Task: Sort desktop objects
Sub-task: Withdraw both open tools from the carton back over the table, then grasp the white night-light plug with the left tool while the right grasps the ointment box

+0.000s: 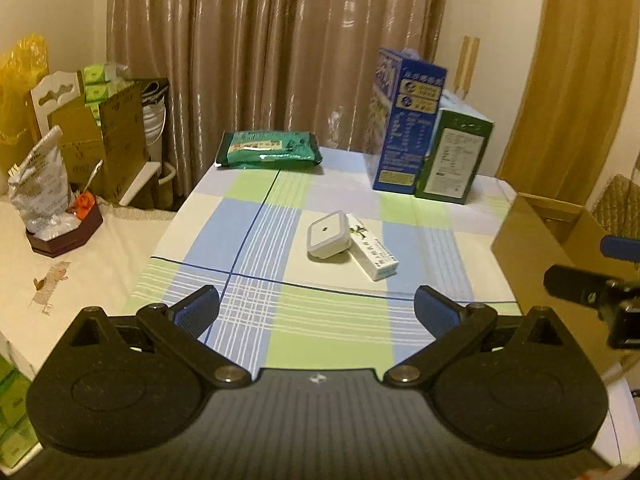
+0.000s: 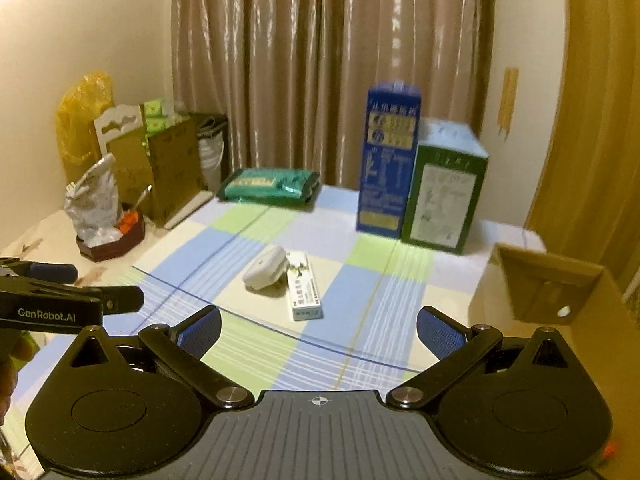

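A small white lidded container [image 1: 328, 234] [image 2: 265, 266] lies mid-table, touching a white and green slim box [image 1: 372, 249] [image 2: 304, 285] on its right. A green packet [image 1: 269, 149] [image 2: 272, 185] lies at the far edge. A tall blue carton [image 1: 405, 121] [image 2: 389, 163] and a green carton [image 1: 451, 157] [image 2: 444, 192] stand at the back right. My left gripper [image 1: 318, 312] is open and empty, short of the container. My right gripper [image 2: 319, 330] is open and empty, short of the slim box.
The checked tablecloth [image 1: 256, 240] covers the table. An open cardboard box [image 1: 540, 236] [image 2: 560, 292] stands at the table's right side. At the left are a dark tray with a silver bag [image 1: 52, 216] [image 2: 108, 224] and cardboard boxes [image 1: 108, 140]. Curtains hang behind.
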Available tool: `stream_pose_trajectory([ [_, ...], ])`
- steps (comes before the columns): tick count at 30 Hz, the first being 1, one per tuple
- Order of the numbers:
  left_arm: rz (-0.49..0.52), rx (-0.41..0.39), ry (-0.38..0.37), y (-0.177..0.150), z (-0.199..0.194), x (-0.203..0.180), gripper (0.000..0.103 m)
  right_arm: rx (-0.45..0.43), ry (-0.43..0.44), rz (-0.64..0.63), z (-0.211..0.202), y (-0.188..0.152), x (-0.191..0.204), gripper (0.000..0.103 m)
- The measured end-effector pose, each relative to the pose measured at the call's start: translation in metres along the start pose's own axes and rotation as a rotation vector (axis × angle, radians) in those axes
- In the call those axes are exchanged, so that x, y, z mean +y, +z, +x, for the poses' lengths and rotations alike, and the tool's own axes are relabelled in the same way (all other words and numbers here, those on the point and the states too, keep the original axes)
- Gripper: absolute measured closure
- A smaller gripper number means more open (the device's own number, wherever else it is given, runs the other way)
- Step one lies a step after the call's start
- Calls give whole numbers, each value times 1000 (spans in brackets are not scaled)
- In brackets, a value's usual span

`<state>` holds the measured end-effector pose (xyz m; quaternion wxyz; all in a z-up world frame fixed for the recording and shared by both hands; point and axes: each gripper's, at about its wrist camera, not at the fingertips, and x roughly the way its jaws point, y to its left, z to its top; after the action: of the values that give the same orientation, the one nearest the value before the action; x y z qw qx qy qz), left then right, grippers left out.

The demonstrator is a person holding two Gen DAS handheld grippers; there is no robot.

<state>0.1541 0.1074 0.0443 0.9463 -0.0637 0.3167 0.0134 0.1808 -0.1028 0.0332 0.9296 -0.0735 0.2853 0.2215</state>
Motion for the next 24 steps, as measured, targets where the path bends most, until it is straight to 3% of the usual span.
stream_pose_trajectory([
  [5,-44,34,26,2,56,17,1,49,-12,7,56,-5,-9,2],
  [13,-123,82,-17,9,136,29,1,70,8,-37,137,-18,-11,4],
  [19,-93,87,-51,21,182,30,2,98,49,-24,176,-28,-16,26],
  [24,-116,67,-55,25,206,40,2,89,76,-25,200,-31,-19,36],
])
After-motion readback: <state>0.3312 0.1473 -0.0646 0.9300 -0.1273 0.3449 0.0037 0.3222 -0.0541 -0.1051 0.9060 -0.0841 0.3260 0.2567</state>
